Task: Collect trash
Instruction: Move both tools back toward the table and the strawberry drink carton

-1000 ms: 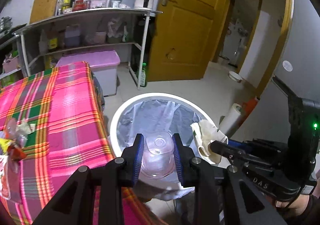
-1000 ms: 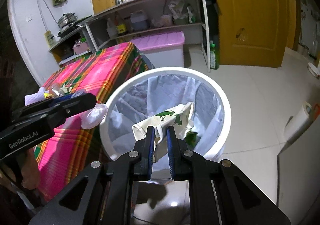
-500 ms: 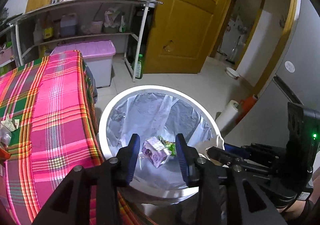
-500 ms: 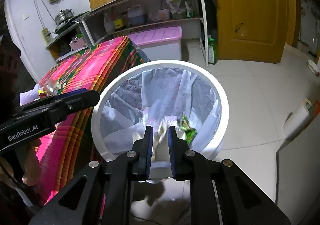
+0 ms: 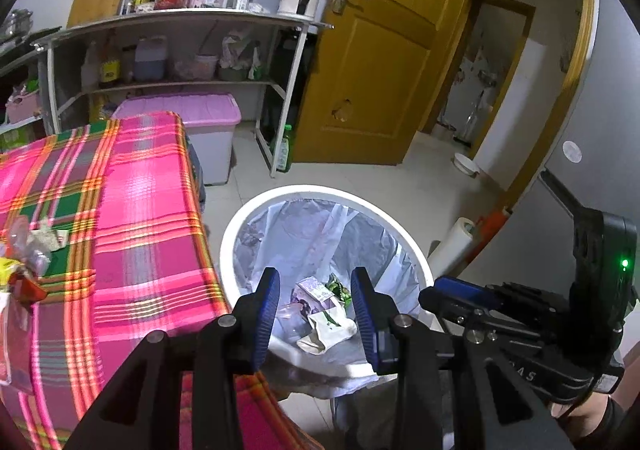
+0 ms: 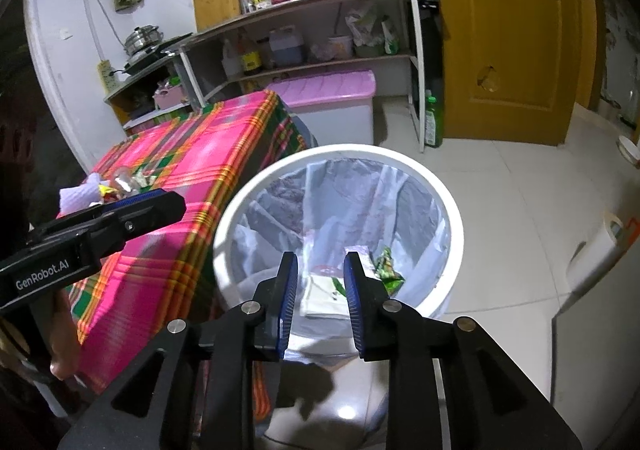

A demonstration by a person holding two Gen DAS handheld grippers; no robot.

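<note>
A white trash bin (image 5: 256, 210) with a clear liner stands on the floor beside the table; it also shows in the right wrist view (image 6: 452, 210). Inside lie a white paper bag (image 5: 328, 330), a clear plastic cup (image 5: 290, 316), a purple wrapper (image 5: 314, 290) and a green wrapper (image 6: 386, 270). My left gripper (image 5: 314, 298) is open and empty above the bin's near rim. My right gripper (image 6: 320, 282) is open and empty over the bin. More trash (image 5: 24, 258) lies on the plaid tablecloth (image 5: 132, 218) at the left.
A pink-lidded storage box (image 5: 200, 122) and a metal shelf rack (image 5: 180, 22) stand behind the table. A yellow wooden door (image 5: 380, 50) is at the back. A paper roll (image 5: 452, 242) leans by the right wall. A green bottle (image 6: 432, 122) stands by the rack.
Both grippers have opened. The left let go of the clear cup and the right let go of the white paper bag; both now lie in the bin.
</note>
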